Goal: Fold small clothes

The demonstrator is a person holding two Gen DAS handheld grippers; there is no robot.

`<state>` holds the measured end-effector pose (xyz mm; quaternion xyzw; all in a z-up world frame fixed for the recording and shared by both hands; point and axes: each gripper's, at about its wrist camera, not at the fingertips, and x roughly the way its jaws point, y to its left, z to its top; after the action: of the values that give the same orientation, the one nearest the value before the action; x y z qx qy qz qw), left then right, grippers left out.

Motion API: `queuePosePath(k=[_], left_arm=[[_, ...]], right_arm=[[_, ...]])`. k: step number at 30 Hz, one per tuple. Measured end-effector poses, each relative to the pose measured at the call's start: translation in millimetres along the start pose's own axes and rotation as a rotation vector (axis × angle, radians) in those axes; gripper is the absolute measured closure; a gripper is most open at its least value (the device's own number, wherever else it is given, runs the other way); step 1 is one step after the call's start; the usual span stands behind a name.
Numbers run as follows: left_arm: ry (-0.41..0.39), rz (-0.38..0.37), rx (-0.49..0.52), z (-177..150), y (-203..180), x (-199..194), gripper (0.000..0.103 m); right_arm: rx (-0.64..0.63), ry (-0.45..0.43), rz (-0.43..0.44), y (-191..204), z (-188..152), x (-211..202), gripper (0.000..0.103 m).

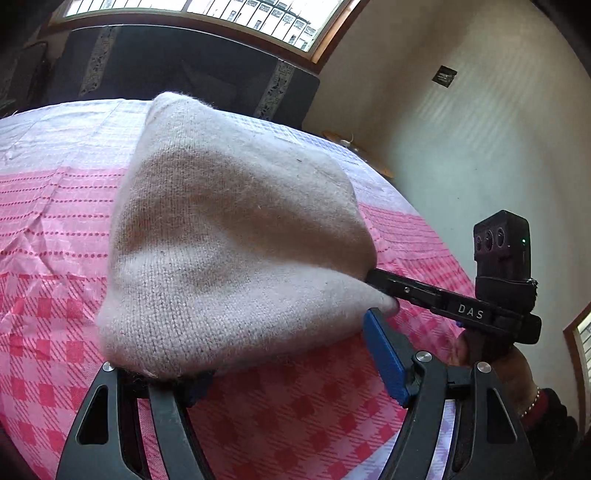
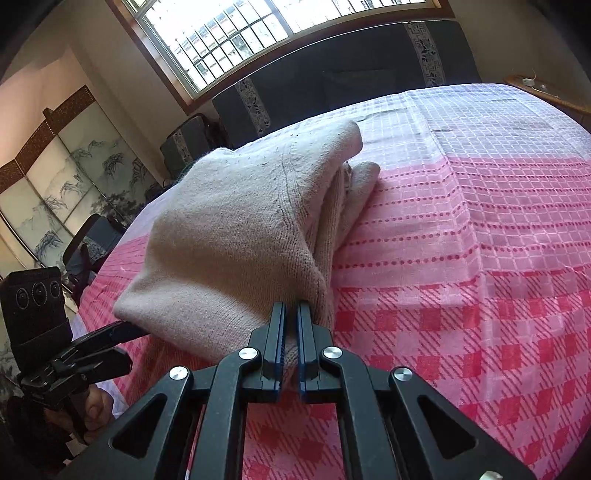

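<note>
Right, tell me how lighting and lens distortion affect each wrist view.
Left wrist view: the fisheye bows the bed cover into a dome; the knit garment is shaded in the middle, its upper edge bright; the window is blown out. Right wrist view: same bowing, window overexposed, the garment evenly lit with its knit sharp.

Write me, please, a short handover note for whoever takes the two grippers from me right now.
Right gripper: shut on the near corner of the sweater.
Left gripper: its jaws stand wide apart; one finger is tucked under the sweater's edge, the blue pad is bare. It grips nothing that I can see.
Sweater: beige knit, bunched and partly lifted above the bed, its far end resting on the cover.
Done: some layers already lie doubled at the far end.
Left: lay it down, smooth it, finish the fold.
</note>
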<state>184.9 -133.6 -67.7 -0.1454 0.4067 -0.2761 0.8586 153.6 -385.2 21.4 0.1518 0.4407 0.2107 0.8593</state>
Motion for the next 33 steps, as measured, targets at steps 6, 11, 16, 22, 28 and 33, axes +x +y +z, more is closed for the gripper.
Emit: queuePosePath(k=[6, 11, 16, 22, 28, 33], left_arm=[[-0.118, 0.12, -0.274, -14.5, 45.6, -27.6, 0.074], [-0.163, 0.166, -0.29, -23.2, 44.4, -39.2, 0.076], [-0.147, 0.151, -0.296, -28.2, 48.9, -41.4, 0.076], [-0.169, 0.209, -0.203, -40.7, 38.6, -68.9, 0.063], [-0.266, 0.171, -0.103, -10.4, 23.4, -111.6, 0.061], [-0.265, 0.081, -0.061, 41.7, 13.7, -96.2, 0.061]], right_arm=[[0.002, 0.003, 0.017, 0.5, -1.9, -1.5, 0.1], [-0.002, 0.006, 0.019, 2.8, -2.2, -1.3, 0.101], [-0.001, 0.007, 0.021, 2.4, -1.5, -0.7, 0.101], [0.01, 0.006, 0.028, 2.3, -2.6, -0.5, 0.101], [0.012, 0.006, 0.031, 1.8, -2.9, -0.8, 0.1], [0.016, 0.006, 0.041, 0.7, -3.0, -1.1, 0.099]])
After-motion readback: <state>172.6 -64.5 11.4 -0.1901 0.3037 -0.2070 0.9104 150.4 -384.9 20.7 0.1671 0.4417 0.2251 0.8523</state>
